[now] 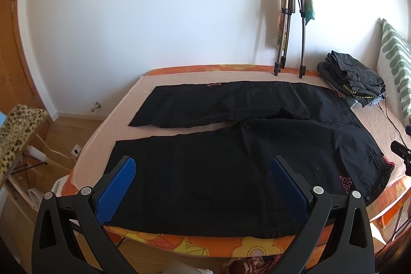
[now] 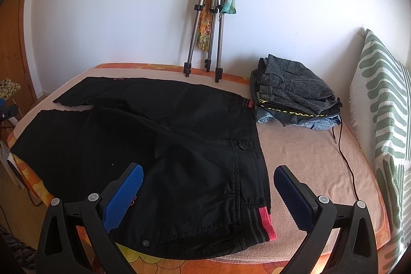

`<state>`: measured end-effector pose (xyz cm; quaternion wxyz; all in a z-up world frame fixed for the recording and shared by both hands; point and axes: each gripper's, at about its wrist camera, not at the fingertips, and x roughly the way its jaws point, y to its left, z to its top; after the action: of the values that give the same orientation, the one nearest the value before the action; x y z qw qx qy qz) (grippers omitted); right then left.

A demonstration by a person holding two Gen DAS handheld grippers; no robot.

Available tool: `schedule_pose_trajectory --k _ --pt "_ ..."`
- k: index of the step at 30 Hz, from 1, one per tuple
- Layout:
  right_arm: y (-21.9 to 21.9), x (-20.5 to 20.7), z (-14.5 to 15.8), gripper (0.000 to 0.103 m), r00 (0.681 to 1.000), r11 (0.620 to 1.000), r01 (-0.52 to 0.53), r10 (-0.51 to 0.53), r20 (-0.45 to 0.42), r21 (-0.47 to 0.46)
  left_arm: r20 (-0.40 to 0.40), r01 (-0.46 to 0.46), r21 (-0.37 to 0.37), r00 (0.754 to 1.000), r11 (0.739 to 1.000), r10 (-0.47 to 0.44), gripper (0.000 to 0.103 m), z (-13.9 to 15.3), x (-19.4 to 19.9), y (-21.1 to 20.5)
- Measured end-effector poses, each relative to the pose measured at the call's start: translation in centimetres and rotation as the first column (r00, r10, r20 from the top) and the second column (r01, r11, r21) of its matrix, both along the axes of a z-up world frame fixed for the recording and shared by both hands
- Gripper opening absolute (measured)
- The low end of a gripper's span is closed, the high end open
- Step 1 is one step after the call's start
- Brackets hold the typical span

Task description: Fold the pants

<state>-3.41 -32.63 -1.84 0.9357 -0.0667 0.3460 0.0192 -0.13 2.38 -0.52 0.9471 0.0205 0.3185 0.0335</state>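
The black Kappa track pants lie spread flat on the bed, 2 legs apart, waistband toward the striped pillow. The left gripper hangs above the near leg and the right gripper above the near waistband corner, both with fingers wide and empty. The thin, slick-looking cloth may slip from a shallow pinch, or the near hem, overhanging the bed edge, may drag and skew the fold.
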Motion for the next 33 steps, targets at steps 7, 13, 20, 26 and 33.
schedule_pose_trajectory --k 7,13,20,26,33 --pt "0.7 -0.4 -1.0 0.102 0.995 0.995 -0.097 0.097 -0.026 0.023 -0.003 0.042 -0.063 0.999 0.997 -0.042 0.103 -1.0 -0.2 2.5" --pt "1.6 -1.1 -2.3 0.102 0.979 0.979 -0.205 0.205 -0.005 0.025 -0.032 0.066 -0.097 0.997 0.993 -0.070 0.099 -2.1 0.1 4.1" --pt "3.4 -2.3 -4.1 0.091 0.930 0.927 -0.360 0.347 -0.123 -0.107 -0.092 0.129 -0.088 0.986 0.988 -0.137 0.076 -3.4 0.7 4.4" --pt "4.6 -3.4 -6.6 0.063 0.848 0.856 -0.502 0.459 -0.264 -0.126 -0.143 0.186 -0.170 0.967 0.968 -0.211 0.049 -4.6 1.0 4.2" --pt "6.1 -4.0 -7.6 0.060 0.795 0.806 -0.578 0.521 -0.311 -0.128 -0.158 0.254 -0.137 0.949 0.957 -0.274 0.048 -4.9 0.7 2.7"
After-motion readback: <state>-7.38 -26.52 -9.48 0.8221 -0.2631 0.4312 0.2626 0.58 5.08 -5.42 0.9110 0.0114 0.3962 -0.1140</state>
